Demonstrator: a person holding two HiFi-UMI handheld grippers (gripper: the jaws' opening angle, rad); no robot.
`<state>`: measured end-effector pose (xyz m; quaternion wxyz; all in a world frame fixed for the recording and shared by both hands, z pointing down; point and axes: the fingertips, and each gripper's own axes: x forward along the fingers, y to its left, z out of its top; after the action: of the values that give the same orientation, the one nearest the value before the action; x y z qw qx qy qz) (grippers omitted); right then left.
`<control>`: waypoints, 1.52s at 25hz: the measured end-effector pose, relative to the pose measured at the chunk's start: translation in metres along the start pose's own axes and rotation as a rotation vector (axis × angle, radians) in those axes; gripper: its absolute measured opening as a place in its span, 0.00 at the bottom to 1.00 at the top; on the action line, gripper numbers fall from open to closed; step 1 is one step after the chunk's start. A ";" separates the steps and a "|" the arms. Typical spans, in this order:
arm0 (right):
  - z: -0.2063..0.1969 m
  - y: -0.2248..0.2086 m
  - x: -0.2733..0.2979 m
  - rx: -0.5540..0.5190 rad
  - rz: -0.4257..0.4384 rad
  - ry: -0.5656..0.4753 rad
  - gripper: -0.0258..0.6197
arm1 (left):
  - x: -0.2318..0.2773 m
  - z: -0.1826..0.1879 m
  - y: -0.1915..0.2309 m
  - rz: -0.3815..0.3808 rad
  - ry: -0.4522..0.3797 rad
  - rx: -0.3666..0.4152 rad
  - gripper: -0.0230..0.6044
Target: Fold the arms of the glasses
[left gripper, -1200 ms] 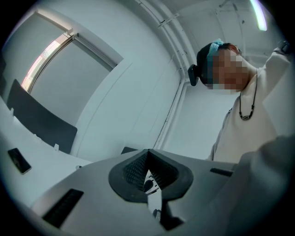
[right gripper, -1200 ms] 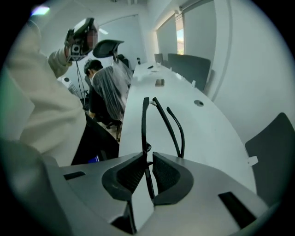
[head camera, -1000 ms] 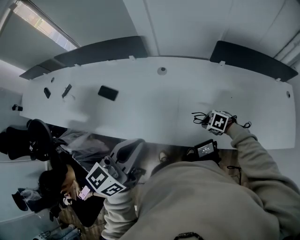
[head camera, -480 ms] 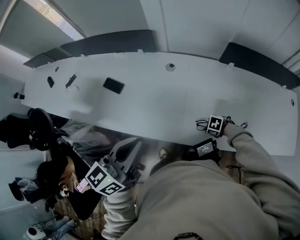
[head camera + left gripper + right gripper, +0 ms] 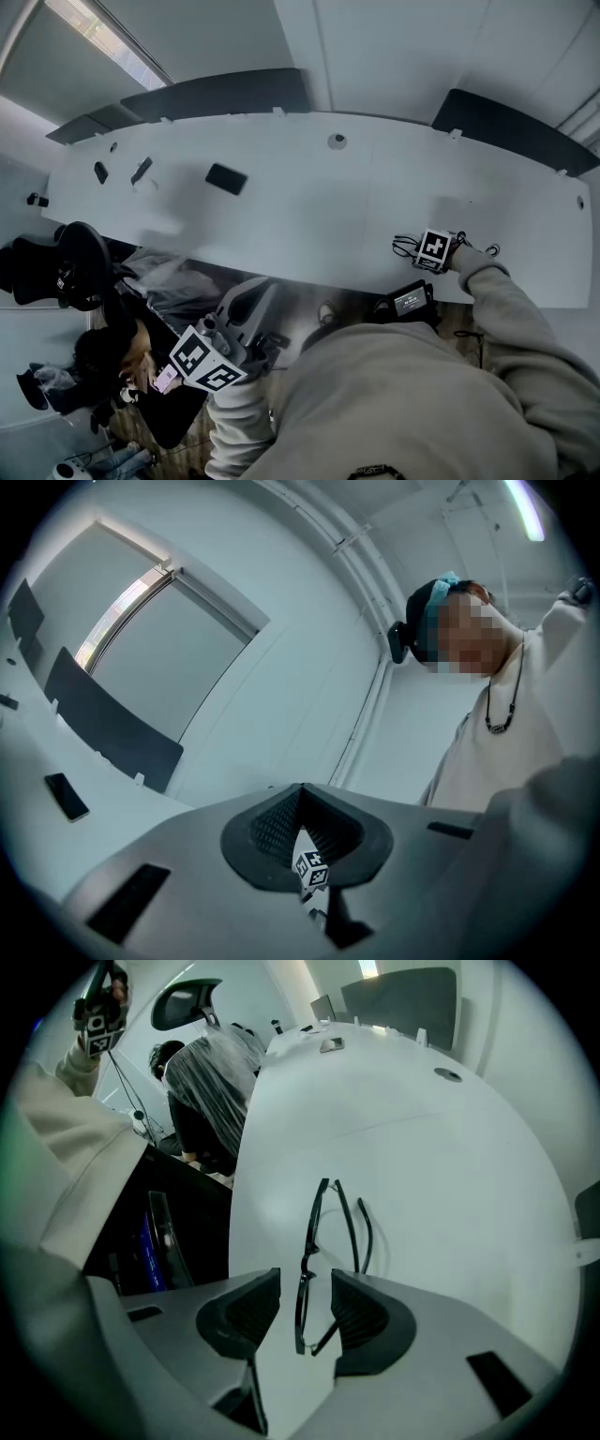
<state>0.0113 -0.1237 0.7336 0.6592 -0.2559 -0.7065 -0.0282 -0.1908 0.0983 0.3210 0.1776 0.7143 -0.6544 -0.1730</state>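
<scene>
Thin black-framed glasses (image 5: pixel 314 1260) stand on the white table (image 5: pixel 309 206) near its front edge, arms still spread; in the head view the glasses (image 5: pixel 403 247) peek out left of the marker cube. My right gripper (image 5: pixel 306 1312) points steeply down over them. Its jaws have just been opening, and the frame sits between them with a gap on each side. My left gripper (image 5: pixel 261 292) is shut and empty, held level off the table at the lower left; in the left gripper view the left gripper (image 5: pixel 300 803) shows closed jaws.
A black phone (image 5: pixel 226 178) and small dark items (image 5: pixel 141 170) lie at the table's left. A round grommet (image 5: pixel 336 142) sits at the back middle. Dark panels (image 5: pixel 225 92) line the far edge. A seated person (image 5: pixel 122 356) and an office chair (image 5: pixel 80 267) are at the lower left.
My right gripper has sunk toward the table over the glasses, its marker cube now looking smaller. The left gripper has shifted slightly.
</scene>
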 end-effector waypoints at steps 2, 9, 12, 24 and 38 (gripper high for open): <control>-0.004 -0.005 -0.012 0.005 -0.031 -0.022 0.27 | 0.002 -0.001 0.001 -0.008 0.001 -0.001 0.04; -0.002 -0.018 -0.079 0.191 -0.121 -0.275 0.08 | 0.016 -0.005 -0.005 -0.063 0.030 0.005 0.04; 0.011 -0.010 -0.120 0.263 -0.143 -0.455 0.07 | 0.023 -0.009 -0.008 -0.097 0.047 0.004 0.04; 0.064 0.059 -0.287 0.430 -0.126 -1.185 0.07 | 0.051 -0.030 -0.027 -0.238 0.128 -0.006 0.04; 0.045 0.084 -0.279 0.418 -0.253 -1.053 0.07 | 0.063 -0.046 -0.041 -0.361 0.192 -0.012 0.04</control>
<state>0.0038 -0.1244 0.4393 0.2471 -0.0135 -0.9549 0.1642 -0.1278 0.0399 0.3410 0.2094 0.8323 -0.4947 -0.1372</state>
